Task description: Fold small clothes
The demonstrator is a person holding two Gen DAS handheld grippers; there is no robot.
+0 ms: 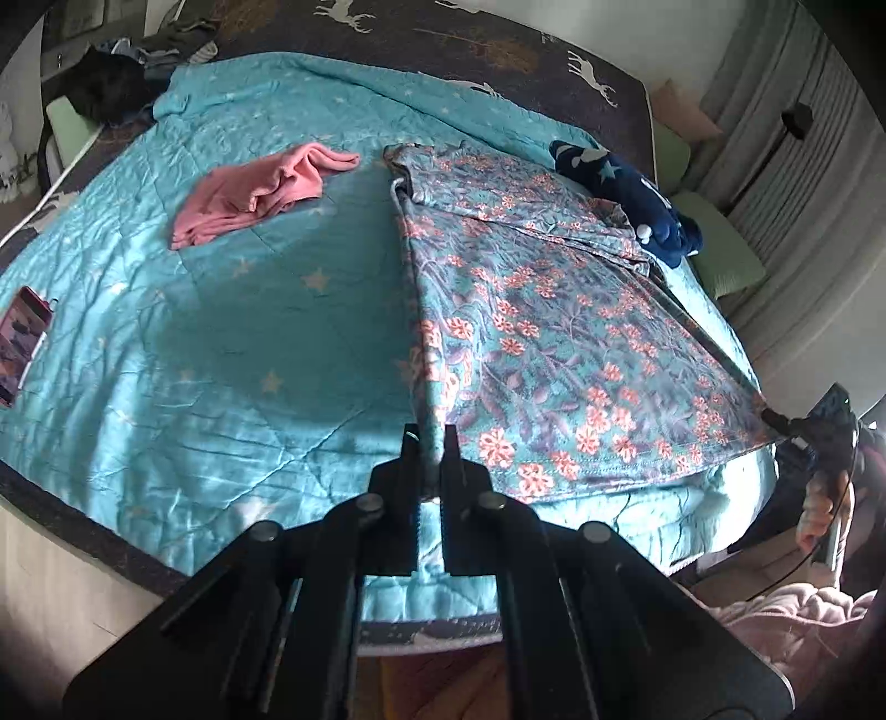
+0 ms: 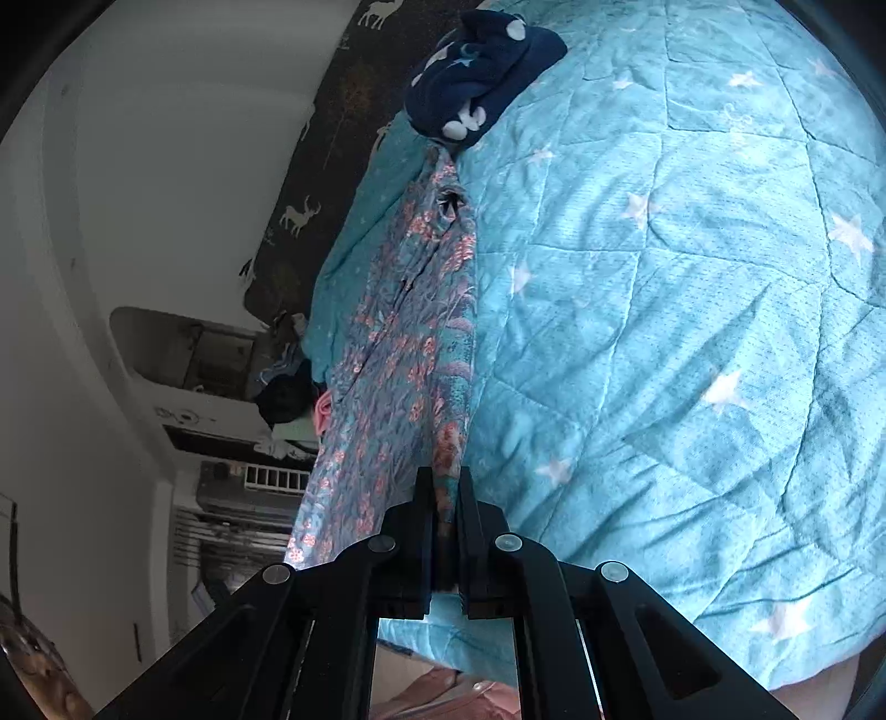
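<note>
The floral garment [image 1: 554, 332] is thin printed cloth, smooth with a slight sheen, stitched along its hem. Beneath it the teal quilt [image 1: 249, 310] is quilted fabric, crinkled and faintly glossy where light falls on it, with pale stars printed across it. The pink garment [image 1: 260, 191] looks like soft matt knit, bunched into folds. The navy item [image 1: 626, 183] appears fleecy and matt, with white patches. The dark bedsheet [image 1: 443, 39] with deer shapes is flat matt cloth. Each tool, left [image 1: 429, 437] and right [image 2: 443, 479], is matt black plastic, with round, dull metal pin heads at its joints.
</note>
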